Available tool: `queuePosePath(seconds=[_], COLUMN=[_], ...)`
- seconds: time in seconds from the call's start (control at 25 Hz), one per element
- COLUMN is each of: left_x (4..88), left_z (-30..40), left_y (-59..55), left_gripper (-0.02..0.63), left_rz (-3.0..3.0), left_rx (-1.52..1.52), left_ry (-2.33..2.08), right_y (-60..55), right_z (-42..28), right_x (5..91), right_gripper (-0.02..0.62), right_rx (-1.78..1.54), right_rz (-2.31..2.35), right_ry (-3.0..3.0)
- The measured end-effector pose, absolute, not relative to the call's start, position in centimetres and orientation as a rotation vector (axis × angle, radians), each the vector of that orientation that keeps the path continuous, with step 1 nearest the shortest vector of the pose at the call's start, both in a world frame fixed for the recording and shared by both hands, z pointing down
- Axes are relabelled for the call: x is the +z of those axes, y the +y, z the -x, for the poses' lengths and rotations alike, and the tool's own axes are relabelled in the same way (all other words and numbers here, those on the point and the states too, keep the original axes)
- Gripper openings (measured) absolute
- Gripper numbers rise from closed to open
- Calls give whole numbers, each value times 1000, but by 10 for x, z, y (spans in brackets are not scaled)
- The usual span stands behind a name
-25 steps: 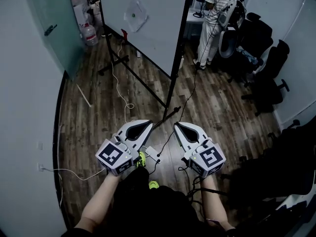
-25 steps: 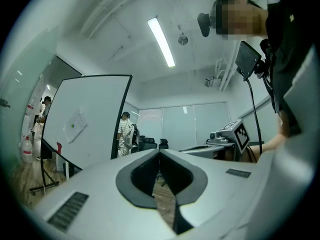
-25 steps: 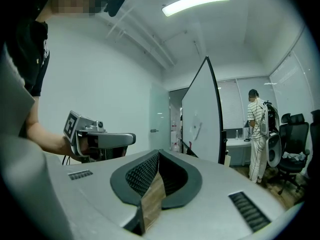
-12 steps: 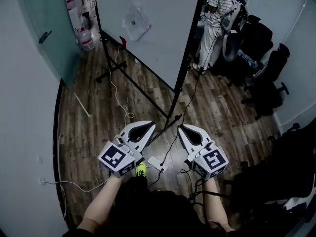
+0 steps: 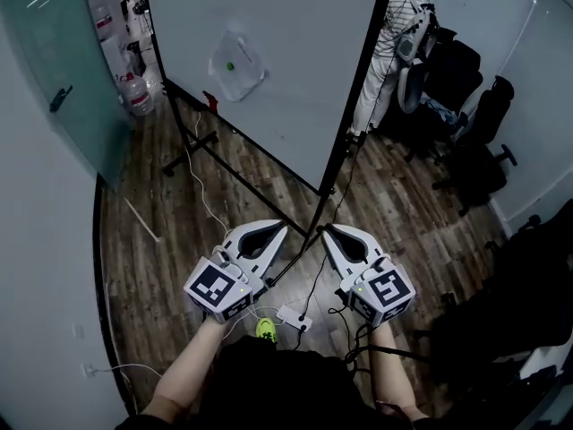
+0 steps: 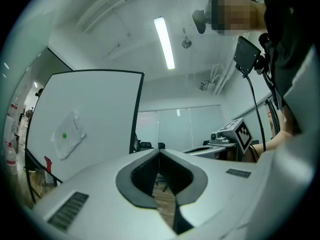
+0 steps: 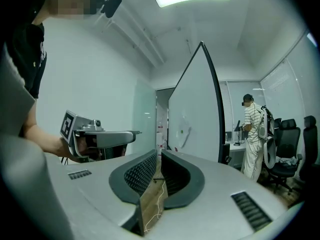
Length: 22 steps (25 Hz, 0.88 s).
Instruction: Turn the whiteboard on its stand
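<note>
The whiteboard stands ahead on a black wheeled stand, with its black side post nearest me. A clear sleeve with a green dot is stuck to its face. My left gripper and right gripper are held level side by side, short of the post's foot and touching nothing. Both are shut and empty. The board fills the left of the left gripper view, beyond its closed tips. In the right gripper view the board shows edge-on above the closed tips.
A person in a striped shirt stands behind the board's right side, near black office chairs. A white power strip and cables lie on the wood floor by my feet. A glass door and water bottle are at left.
Both grippers and I have moved forward toward the whiteboard, which now looms larger and closer. The jaws have stayed shut and empty.
</note>
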<state>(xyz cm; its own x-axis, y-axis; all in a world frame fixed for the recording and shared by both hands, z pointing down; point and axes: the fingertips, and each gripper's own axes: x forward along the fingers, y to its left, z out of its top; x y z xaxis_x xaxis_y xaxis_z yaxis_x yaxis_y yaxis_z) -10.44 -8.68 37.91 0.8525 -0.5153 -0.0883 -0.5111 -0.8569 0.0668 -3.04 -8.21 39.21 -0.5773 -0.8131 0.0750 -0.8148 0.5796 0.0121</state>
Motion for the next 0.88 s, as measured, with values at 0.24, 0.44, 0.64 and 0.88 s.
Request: queuePosePath(seconds=[0.24, 0.44, 0.64, 0.88], left_x=[377, 377, 376, 372], left_z=[103, 104, 103, 99], left_y=[-117, -137, -147, -166], left_gripper=[3, 15, 23, 29], left_rz=[-3013, -3020, -3021, -3014], left_rx=[-178, -190, -205, -213], left_ry=[-719, -677, -657, -673], right_y=[-116, -136, -152, -173], right_z=[40, 49, 50, 44], right_x=[385, 385, 374, 370], right_gripper=[48, 51, 58, 84], right_rx=[-2, -2, -40, -68], right_rz=[-1465, -1481, -1505, -1525], right_ry=[-2697, -2685, -2672, -2651])
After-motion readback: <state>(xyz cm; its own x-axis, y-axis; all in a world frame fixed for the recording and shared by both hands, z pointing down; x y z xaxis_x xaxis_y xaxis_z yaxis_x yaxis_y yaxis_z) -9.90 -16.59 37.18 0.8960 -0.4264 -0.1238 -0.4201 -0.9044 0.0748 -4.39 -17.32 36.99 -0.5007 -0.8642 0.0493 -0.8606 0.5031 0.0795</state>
